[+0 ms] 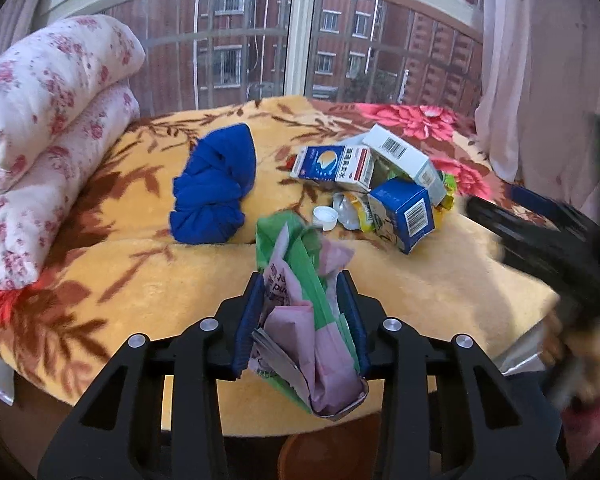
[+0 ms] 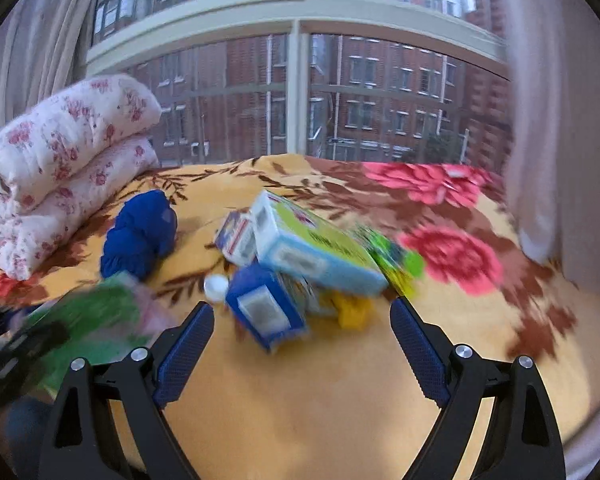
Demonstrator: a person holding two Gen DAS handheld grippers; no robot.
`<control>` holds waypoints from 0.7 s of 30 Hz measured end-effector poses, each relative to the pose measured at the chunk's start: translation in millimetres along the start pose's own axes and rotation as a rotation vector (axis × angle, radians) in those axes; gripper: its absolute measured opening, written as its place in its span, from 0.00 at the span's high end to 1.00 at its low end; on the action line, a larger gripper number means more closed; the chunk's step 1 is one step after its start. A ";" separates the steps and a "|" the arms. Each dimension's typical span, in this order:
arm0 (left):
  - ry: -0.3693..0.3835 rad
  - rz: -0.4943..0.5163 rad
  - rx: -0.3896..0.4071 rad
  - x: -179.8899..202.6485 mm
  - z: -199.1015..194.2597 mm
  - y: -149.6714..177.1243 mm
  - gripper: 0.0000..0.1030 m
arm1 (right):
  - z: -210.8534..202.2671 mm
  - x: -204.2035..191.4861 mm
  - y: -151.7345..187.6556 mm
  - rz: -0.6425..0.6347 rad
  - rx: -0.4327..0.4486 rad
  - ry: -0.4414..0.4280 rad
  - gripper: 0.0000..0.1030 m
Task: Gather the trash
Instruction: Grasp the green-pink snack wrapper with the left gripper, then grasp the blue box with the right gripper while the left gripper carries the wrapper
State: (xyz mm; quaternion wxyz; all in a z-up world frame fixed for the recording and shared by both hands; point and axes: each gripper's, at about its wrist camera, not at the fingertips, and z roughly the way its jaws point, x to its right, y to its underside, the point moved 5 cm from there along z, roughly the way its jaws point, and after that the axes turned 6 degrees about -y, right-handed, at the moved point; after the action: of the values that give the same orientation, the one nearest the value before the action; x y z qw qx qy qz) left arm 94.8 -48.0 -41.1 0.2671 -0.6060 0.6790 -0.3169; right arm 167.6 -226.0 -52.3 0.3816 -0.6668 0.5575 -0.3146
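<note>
My left gripper (image 1: 302,280) is shut on a crumpled green and pink wrapper (image 1: 300,304), which stands up between the blue pads above the blanket's front edge. Beyond it lies a heap of trash: a blue and white carton (image 1: 334,165), a white box with a barcode (image 1: 404,156), a dark blue box (image 1: 406,210), a white bottle cap (image 1: 325,217) and a yellow pouch (image 1: 360,212). In the right wrist view my right gripper (image 2: 302,312) stands open just in front of the dark blue box (image 2: 266,310) and the light blue box (image 2: 316,252). The wrapper (image 2: 96,312) shows blurred at the left.
A yellow flowered blanket (image 1: 140,272) covers the bed. A blue cloth bundle (image 1: 216,188) lies left of the heap. A folded floral quilt (image 1: 44,128) is stacked at far left. A window is behind and a curtain (image 1: 540,60) hangs at the right. The other gripper's dark body (image 1: 540,248) enters from the right.
</note>
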 end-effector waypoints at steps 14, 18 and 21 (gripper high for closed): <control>0.039 -0.051 0.014 -25.9 -6.7 -2.9 0.82 | 108.7 -6.2 -36.7 -0.143 -0.218 0.257 0.54; 0.045 -0.041 0.025 -27.1 -9.5 -5.5 0.84 | 90.3 -4.1 -47.2 -0.111 -0.180 0.218 0.63; 0.051 -0.035 0.033 -26.5 -11.8 -9.8 0.85 | 67.9 -2.5 -57.7 -0.107 -0.126 0.213 0.69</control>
State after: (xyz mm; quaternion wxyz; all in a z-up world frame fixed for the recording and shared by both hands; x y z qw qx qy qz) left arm 95.6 -21.2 -26.6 0.2543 -0.6050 0.6694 -0.3482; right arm 253.6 -207.8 -37.4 0.2603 -0.6809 0.5773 -0.3679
